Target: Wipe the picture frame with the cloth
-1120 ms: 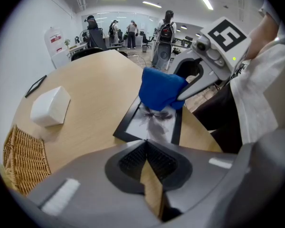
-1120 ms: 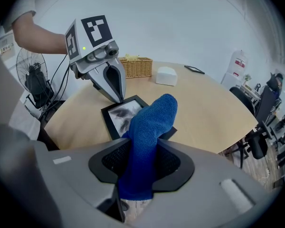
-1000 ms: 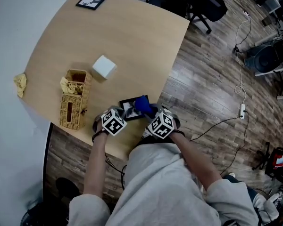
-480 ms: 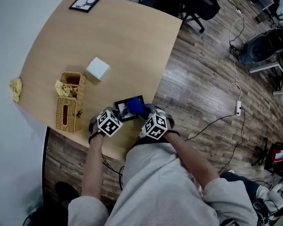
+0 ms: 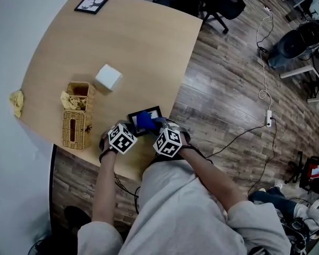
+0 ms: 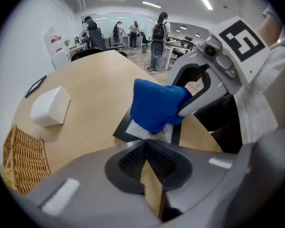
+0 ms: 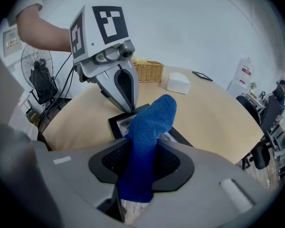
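Observation:
A black picture frame (image 5: 155,112) lies flat near the table's front edge. A blue cloth (image 5: 144,120) rests on its glass, with my right gripper (image 5: 152,124) shut on the cloth's other end. The cloth (image 7: 149,127) rises from between the right jaws and bends down onto the frame (image 7: 116,122). My left gripper (image 5: 132,128) is shut with nothing between its jaws, and its tips sit at the frame's near edge (image 6: 125,130). In the left gripper view the cloth (image 6: 156,106) covers much of the picture. The two grippers stand close together, left of and right of the frame.
A wicker basket (image 5: 77,124) holding a yellow cloth (image 5: 69,101) stands left of the grippers. A white box (image 5: 108,77) sits beyond it. A second frame (image 5: 91,4) lies at the far corner, another yellow cloth (image 5: 16,101) at the left edge. Office chairs (image 5: 218,1) stand past the table.
The right gripper has dragged the blue cloth leftward across the frame, from its right part to its middle. The left gripper has stayed at the frame's edge.

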{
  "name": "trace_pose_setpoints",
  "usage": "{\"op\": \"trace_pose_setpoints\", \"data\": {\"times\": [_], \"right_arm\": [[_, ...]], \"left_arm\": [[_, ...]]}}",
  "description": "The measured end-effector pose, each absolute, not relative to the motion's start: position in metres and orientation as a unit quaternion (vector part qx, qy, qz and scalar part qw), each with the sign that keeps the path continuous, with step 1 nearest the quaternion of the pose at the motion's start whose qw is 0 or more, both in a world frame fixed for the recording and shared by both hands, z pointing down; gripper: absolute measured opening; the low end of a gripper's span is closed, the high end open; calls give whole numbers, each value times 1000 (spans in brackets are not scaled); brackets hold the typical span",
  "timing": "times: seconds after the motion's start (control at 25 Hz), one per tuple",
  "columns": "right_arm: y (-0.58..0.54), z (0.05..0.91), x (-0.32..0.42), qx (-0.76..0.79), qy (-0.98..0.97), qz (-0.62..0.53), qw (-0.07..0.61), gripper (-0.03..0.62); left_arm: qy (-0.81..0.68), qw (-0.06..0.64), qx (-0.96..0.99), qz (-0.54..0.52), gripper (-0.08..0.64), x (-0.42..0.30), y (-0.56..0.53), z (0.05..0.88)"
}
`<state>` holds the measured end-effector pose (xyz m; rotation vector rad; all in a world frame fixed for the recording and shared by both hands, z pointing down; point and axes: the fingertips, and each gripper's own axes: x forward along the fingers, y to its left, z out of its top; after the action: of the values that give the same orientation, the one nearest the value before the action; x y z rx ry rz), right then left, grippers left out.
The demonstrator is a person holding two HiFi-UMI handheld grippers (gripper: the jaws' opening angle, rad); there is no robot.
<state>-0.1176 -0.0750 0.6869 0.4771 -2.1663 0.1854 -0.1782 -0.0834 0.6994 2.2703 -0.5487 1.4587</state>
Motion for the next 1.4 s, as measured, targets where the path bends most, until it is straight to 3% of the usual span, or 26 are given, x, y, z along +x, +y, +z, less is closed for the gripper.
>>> {"op": "trace_pose_setpoints", "data": {"times": [1.4], "right_arm": [[-161,689,-132,239,-851,64,463,130]], "left_arm": [[-249,223,829,448,54,-163,-85,696]]}}
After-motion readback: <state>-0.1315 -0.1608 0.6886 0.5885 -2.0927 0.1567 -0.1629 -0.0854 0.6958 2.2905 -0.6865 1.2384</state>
